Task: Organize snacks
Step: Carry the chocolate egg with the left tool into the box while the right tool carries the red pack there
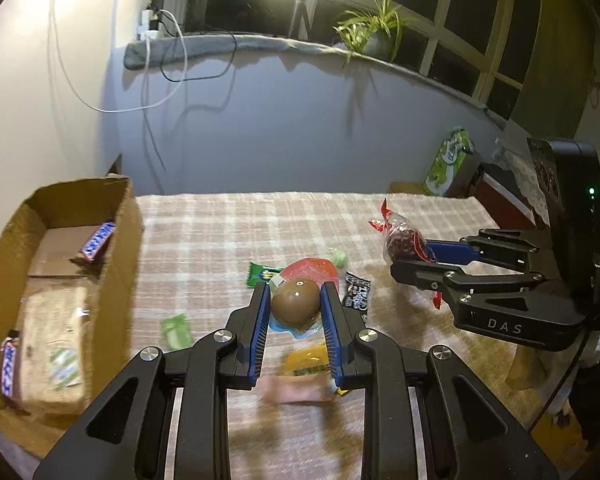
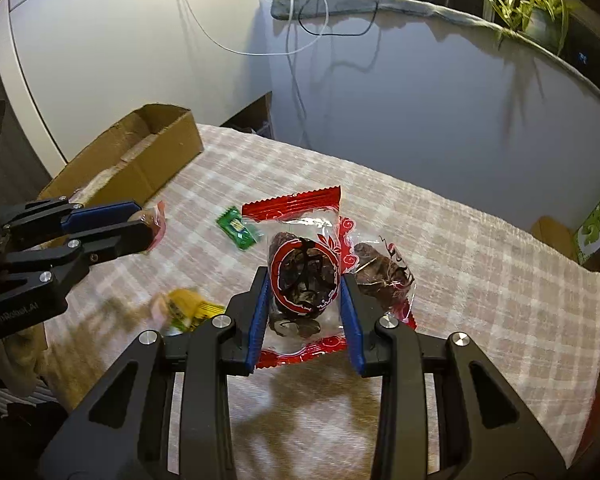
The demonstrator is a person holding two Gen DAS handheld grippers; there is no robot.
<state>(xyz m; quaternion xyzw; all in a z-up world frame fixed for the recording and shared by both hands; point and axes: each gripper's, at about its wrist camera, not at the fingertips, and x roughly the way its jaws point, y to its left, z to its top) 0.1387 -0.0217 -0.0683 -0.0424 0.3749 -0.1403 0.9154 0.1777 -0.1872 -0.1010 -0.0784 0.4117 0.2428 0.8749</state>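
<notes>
My left gripper is shut on a brown egg-shaped jelly cup with a red rim, held above the checked tablecloth. It also shows at the left of the right wrist view. My right gripper is shut on a clear red-edged packet of dark dried fruit, lifted off the cloth; it shows at the right in the left wrist view. A second similar packet lies just beside it. An open cardboard box at the left holds snack bars and a flat packet.
Loose snacks lie on the cloth: a green packet, a small green sachet, a black-and-white packet, a yellow packet and a pink one. A green box stands at the far right. The wall runs behind the table.
</notes>
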